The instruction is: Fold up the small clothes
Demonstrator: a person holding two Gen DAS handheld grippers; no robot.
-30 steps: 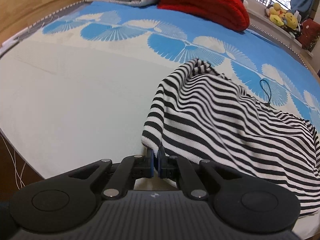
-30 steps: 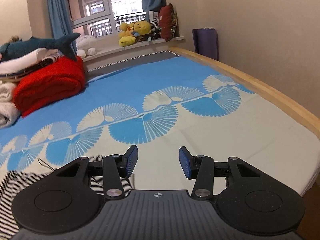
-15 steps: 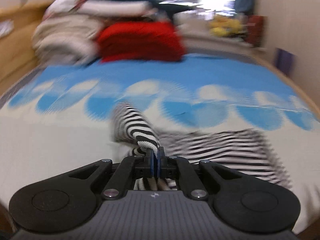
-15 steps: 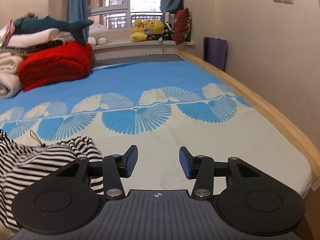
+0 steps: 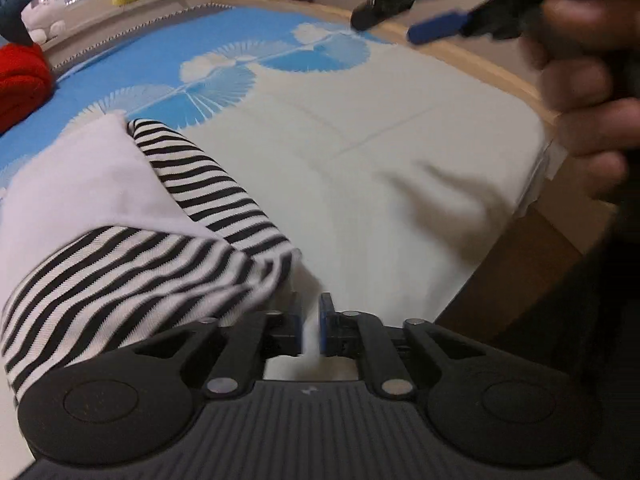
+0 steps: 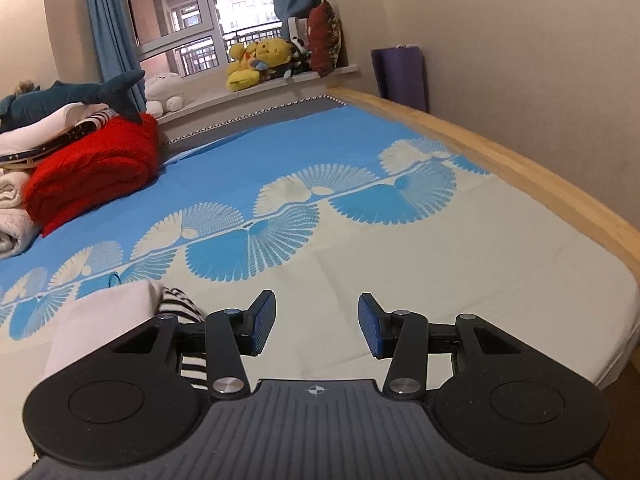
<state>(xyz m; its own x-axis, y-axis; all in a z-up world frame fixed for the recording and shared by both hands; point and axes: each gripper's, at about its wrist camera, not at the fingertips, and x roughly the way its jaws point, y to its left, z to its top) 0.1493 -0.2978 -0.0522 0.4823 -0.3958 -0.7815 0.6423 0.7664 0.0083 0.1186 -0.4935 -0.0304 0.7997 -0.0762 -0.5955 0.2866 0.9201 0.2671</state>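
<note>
Black-and-white striped knit, the small garment [image 5: 120, 272] lies bunched on the cream part of the bed sheet [image 5: 360, 168], folded over so that its plain pale lining [image 5: 80, 188] faces up across the middle while striped bands wrap around it at the near and right sides. Its near corner sits just left of your left gripper [image 5: 310, 330], whose jaws have just been opening: a narrow gap now shows between the blue pads, only bare sheet shows through that gap, and the cloth is no longer pinched there. Whether the left pad still brushes the striped edge you cannot tell from the blur.

Your right gripper [image 6: 316, 324] hovers over the bare cream sheet with its jaws about half apart and nothing between them; the garment [image 6: 176, 304] peeks out behind its left finger [image 6: 260, 322]. In the left wrist view the same tool appears at the upper right, blurred, with your right hand [image 5: 588, 92] wrapped around its grip.

Further out, the sheet turns blue with white fan shapes [image 6: 280, 216]. A folded red blanket [image 6: 92, 172] lies at the far left against a stack of pale linens, a plush shark [image 6: 72, 94] resting on top. Yellow soft toys [image 6: 260, 62] line the windowsill, and a wooden bed rail [image 6: 520, 176] runs along the right wall.
</note>
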